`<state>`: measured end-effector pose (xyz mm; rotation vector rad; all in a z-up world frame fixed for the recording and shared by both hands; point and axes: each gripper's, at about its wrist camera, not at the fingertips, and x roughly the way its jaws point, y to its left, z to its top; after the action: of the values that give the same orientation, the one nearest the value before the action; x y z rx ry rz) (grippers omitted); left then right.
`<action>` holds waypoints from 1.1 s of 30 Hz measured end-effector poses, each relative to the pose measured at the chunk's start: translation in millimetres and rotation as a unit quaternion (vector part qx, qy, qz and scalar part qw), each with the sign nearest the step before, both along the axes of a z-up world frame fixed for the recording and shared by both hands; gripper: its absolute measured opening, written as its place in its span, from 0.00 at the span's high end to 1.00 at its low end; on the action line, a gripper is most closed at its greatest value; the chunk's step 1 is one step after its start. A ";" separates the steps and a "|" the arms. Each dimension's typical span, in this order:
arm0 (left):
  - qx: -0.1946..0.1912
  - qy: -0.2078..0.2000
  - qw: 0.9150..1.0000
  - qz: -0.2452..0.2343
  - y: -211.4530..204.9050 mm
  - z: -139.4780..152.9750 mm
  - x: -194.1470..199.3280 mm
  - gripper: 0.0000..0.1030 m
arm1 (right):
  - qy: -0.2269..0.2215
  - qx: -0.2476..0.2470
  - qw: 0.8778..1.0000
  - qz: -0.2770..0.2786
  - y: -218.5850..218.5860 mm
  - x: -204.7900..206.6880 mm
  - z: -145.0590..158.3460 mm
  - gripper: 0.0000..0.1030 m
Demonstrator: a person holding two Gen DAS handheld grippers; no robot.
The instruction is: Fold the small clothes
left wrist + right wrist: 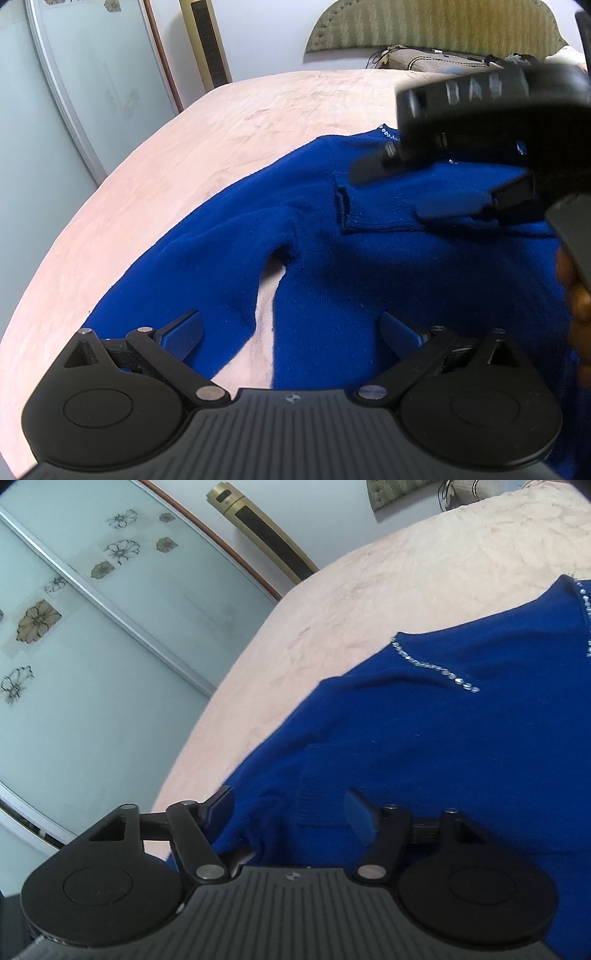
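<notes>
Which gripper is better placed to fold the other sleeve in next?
Probably left. The left gripper is open just above the unfolded sleeve; the right gripper is open over the sleeve cuff already folded onto the blue sweater.

Both handheld grippers, the left gripper [291, 334] and the right gripper [290, 812], have matte black ribbed housings, round side discs, silver pivot pins, and blue textured finger pads [184, 332].

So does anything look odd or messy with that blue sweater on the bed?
Nothing damaged. The sweater is only half folded: one sleeve cuff lies across the chest, while the other sleeve splays out, leaving a gap of bed showing.
</notes>
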<state>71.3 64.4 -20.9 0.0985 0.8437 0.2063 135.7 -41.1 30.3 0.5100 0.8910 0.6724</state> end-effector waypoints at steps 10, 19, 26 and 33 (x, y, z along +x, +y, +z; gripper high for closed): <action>0.005 0.005 1.000 0.001 -5.6 1.5 -1.9 0.00 | -0.045 -0.028 0.998 -0.016 -19.1 -30.3 17.0 0.31; 0.027 0.002 0.997 0.075 55.4 11.0 -36.1 0.00 | -0.066 -0.029 0.997 -0.017 -25.4 -55.0 20.8 0.30; 0.073 0.026 0.982 0.174 126.6 5.5 -71.0 0.00 | -0.105 -0.050 0.992 0.057 9.9 -79.3 32.4 0.28; 0.094 0.034 0.966 0.240 177.9 6.1 -99.9 0.00 | -0.122 -0.071 0.982 0.128 49.6 -103.4 35.9 0.27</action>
<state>-28.6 242.2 -14.8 0.0768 0.9061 0.7437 32.3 8.6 66.2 0.1809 0.7715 0.8787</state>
